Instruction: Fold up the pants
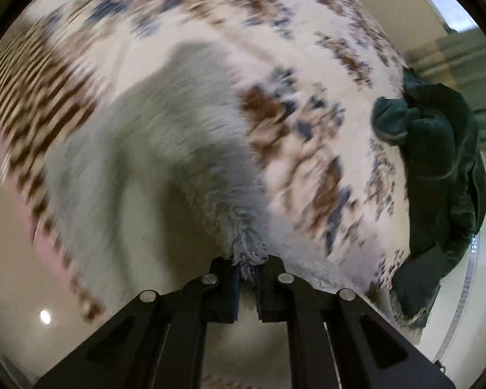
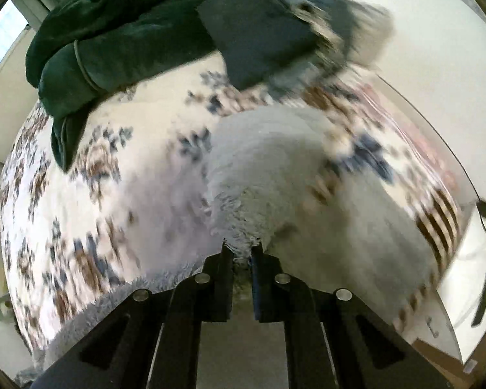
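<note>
The pants [image 1: 152,149] are fluffy pale grey-blue fleece, spread over a patterned bed cover. My left gripper [image 1: 247,267] is shut on a fuzzy edge of the pants, which stretch away up and to the left. In the right wrist view the same pants [image 2: 269,168] hang forward from my right gripper [image 2: 242,253], which is shut on another fuzzy edge. Both views are motion-blurred.
The cream bed cover [image 1: 291,64] with brown and blue pattern fills both views [image 2: 81,178]. A heap of dark green clothing [image 1: 437,168] lies at the bed's right edge; it shows at the top left in the right wrist view [image 2: 113,32]. A white cabinet [image 2: 476,275] stands at right.
</note>
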A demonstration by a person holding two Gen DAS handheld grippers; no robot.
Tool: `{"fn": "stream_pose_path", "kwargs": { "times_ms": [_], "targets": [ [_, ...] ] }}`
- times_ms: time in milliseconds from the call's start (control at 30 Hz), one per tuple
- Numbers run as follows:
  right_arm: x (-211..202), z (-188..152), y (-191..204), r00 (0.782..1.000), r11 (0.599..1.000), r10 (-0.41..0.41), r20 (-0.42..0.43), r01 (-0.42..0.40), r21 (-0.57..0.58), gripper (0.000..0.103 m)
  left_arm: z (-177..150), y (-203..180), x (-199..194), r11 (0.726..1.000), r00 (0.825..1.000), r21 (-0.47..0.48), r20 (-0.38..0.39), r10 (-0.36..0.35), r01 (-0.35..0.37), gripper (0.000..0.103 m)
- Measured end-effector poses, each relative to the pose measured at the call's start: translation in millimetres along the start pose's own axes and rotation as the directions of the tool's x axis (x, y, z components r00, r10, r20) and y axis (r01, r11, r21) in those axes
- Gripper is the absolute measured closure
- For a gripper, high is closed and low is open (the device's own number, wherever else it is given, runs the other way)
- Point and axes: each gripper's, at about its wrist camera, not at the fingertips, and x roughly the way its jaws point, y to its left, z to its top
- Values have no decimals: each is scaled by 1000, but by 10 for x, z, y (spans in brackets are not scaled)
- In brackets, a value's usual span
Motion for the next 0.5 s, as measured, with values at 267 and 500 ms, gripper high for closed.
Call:
{"fn": "stream_pose_path", "kwargs": {
  "times_ms": [267,500],
  "targets": [
    [418,-870,-831,960,991,-132,-246,117,-71,93,-602,994,524,985,996,-155,-61,69,-78,94],
    [422,-1187,-702,944,994,-49,-325,15,-105,40,-584,964,117,968,990,-243,138,-23,57,69]
  ]
}}
